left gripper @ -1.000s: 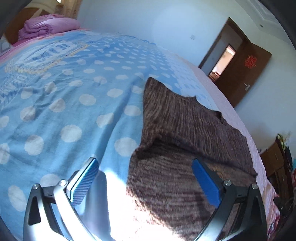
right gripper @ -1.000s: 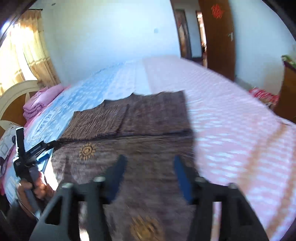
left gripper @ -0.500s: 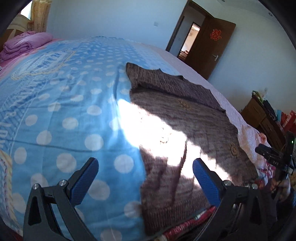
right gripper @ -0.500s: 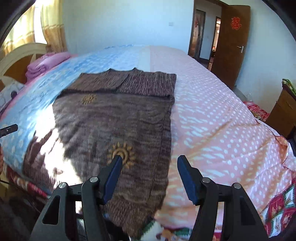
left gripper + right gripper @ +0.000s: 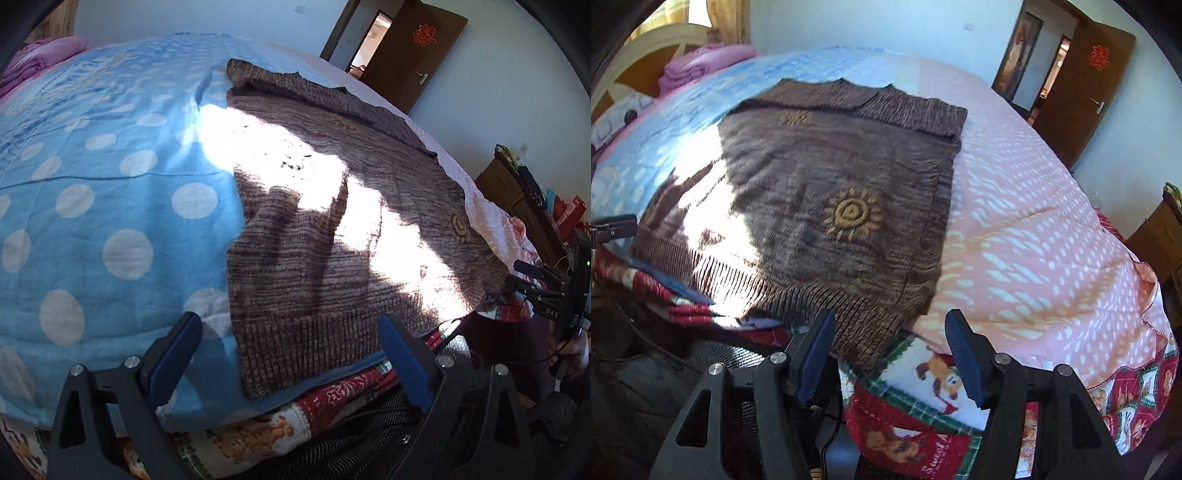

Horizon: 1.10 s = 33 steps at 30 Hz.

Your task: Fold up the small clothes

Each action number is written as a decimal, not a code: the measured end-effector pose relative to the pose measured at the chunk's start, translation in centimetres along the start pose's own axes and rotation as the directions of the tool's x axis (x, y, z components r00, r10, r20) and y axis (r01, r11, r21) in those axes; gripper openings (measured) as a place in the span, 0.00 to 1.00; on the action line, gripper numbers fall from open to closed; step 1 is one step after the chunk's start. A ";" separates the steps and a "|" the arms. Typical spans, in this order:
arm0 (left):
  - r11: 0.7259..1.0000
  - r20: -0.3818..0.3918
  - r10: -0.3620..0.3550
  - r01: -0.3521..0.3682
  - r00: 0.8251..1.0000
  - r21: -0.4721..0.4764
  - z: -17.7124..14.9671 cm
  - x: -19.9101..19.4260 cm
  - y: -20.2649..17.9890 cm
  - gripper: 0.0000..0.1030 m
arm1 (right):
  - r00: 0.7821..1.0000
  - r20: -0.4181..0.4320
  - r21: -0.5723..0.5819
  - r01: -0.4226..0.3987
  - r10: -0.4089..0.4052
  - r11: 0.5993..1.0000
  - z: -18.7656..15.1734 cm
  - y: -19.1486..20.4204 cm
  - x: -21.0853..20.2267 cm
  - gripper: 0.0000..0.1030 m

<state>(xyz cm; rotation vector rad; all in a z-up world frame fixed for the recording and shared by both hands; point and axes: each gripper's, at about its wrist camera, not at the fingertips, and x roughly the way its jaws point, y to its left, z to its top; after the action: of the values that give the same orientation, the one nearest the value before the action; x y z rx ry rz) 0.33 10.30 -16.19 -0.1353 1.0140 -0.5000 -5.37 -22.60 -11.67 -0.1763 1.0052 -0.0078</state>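
A brown knitted sweater (image 5: 827,184) with yellow sun motifs lies flat on the bed, sleeves folded across its far end, ribbed hem hanging over the near edge. It also shows in the left wrist view (image 5: 332,229). My left gripper (image 5: 288,358) is open and empty, just off the bed edge at the hem's left corner. My right gripper (image 5: 890,350) is open and empty, just below the hem's right corner. The right gripper also shows at the far right of the left wrist view (image 5: 546,291).
A blue dotted blanket (image 5: 92,192) covers the bed's left half, a pink dotted quilt (image 5: 1034,229) the right. A red patterned sheet (image 5: 923,398) hangs at the bed edge. Folded pink bedding (image 5: 701,62) lies by the headboard. A brown door (image 5: 1082,88) stands open.
Both grippers have pulled back from over the sweater to the near bed edge, at the hem corners. The sweater lies still.
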 end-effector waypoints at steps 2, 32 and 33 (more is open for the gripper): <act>1.000 -0.017 0.002 -0.002 1.000 0.018 -0.4 0.3 -0.4 0.86 | 0.999 -0.026 0.001 -0.028 0.028 1.000 -0.3 0.3 0.8 0.61; 0.985 0.055 -0.155 0.159 0.986 -0.066 6.9 -1.3 -0.3 0.10 | 0.934 0.235 0.306 -0.335 0.270 0.891 5.1 -6.4 -2.5 0.10; 0.984 0.064 -0.159 0.163 0.985 -0.066 7.7 -1.3 -0.3 0.10 | 0.932 0.247 0.311 -0.336 0.266 0.889 6.0 -6.7 -2.4 0.10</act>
<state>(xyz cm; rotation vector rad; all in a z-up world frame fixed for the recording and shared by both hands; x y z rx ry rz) 6.11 9.76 -11.01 -0.2953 0.9682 -0.6044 -1.12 -28.17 -5.48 0.3034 0.8067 0.1146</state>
